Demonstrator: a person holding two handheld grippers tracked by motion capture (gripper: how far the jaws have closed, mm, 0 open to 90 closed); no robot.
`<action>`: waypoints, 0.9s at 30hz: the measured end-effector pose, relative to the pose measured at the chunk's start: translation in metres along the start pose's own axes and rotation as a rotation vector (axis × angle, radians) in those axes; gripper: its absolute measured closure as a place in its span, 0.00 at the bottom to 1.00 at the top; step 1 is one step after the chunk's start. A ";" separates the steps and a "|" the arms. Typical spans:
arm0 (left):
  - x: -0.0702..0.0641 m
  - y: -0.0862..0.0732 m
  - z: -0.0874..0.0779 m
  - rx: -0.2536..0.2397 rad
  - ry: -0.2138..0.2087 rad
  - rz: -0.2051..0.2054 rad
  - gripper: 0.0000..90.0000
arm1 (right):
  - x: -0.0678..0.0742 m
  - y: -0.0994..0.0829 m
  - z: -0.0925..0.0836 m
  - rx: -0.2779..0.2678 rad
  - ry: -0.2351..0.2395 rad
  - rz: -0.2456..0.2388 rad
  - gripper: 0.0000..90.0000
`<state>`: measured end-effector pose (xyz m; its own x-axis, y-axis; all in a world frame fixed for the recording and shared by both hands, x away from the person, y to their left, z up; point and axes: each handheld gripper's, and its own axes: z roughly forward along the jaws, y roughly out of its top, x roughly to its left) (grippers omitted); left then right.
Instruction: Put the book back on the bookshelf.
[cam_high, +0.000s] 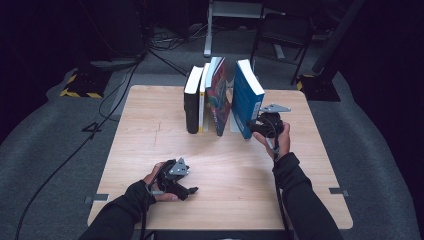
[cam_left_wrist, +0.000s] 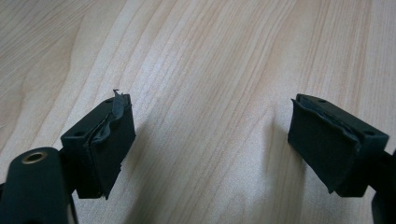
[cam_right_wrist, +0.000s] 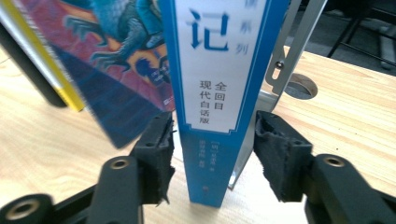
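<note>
A blue book (cam_high: 246, 97) stands upright at the right end of a row of books on the wooden table (cam_high: 145, 120). My right gripper (cam_high: 255, 128) is at its lower spine. In the right gripper view the blue-and-white spine (cam_right_wrist: 219, 93) sits between the jaws of my right gripper (cam_right_wrist: 215, 144). The left pad is almost at the spine. The right pad (cam_right_wrist: 280, 154) stands off it, so the gripper is open. My left gripper (cam_high: 190, 191) rests low near the table's front, its jaws (cam_left_wrist: 210, 144) wide open over bare wood.
Left of the blue book lean a colourful book (cam_high: 218, 100), a thin yellow-edged one (cam_high: 202, 100) and a black one (cam_high: 191, 102). A metal bookend (cam_right_wrist: 289, 51) stands behind the blue book. A chair (cam_high: 282, 30) and floor cables (cam_high: 75, 145) lie beyond the table.
</note>
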<state>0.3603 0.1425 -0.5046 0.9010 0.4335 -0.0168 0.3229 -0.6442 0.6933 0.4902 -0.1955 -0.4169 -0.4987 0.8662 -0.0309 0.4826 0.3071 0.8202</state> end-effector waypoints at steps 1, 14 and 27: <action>0.000 0.000 0.000 0.000 0.000 0.000 0.17 | 0.000 0.002 -0.004 0.011 -0.007 -0.021 0.49; 0.000 0.000 0.000 0.001 -0.001 -0.001 0.17 | 0.001 0.002 -0.041 0.048 0.016 -0.192 0.39; 0.000 0.001 0.000 0.002 -0.001 -0.002 0.17 | 0.001 -0.014 -0.070 0.083 0.040 -0.301 0.32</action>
<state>0.3604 0.1417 -0.5045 0.9007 0.4341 -0.0184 0.3249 -0.6448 0.6918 0.4326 -0.2266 -0.3885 -0.6549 0.7160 -0.2415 0.3655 0.5799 0.7281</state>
